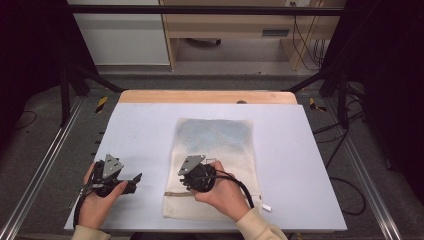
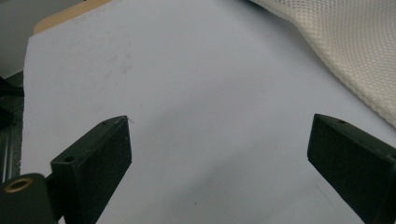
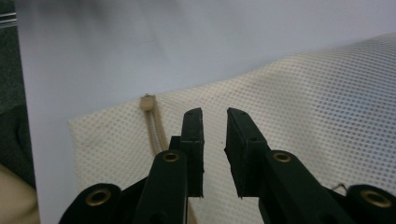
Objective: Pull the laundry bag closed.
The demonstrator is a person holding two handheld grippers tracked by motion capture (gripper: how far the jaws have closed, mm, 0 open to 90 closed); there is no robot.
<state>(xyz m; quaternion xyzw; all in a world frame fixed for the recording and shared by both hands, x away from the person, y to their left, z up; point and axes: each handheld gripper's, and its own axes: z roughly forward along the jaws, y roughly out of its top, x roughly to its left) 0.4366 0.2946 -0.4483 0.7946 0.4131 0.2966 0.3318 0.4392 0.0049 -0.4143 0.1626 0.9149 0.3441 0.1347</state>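
A cream mesh bag [image 1: 215, 135] lies flat on the white table [image 1: 140, 125], its zipper [image 1: 177, 194] running along the near end. My right gripper [image 1: 186, 183] hangs over the bag's near left part, just above the zipper. In the right gripper view its jaws [image 3: 215, 112] stand almost together, with a thin gap and nothing seen between them; the zipper's end [image 3: 148, 102] lies just to their left on the mesh [image 3: 303, 102]. My left gripper [image 1: 132, 181] rests left of the bag over bare table, jaws [image 2: 219, 126] wide open and empty, with the bag's edge [image 2: 355, 51] off to the right.
A small white piece [image 1: 266, 207] lies by the bag's near right corner. The table's far edge is a wooden strip [image 1: 207, 96]. Dark frame rails [image 1: 30, 185] run along both sides of the table.
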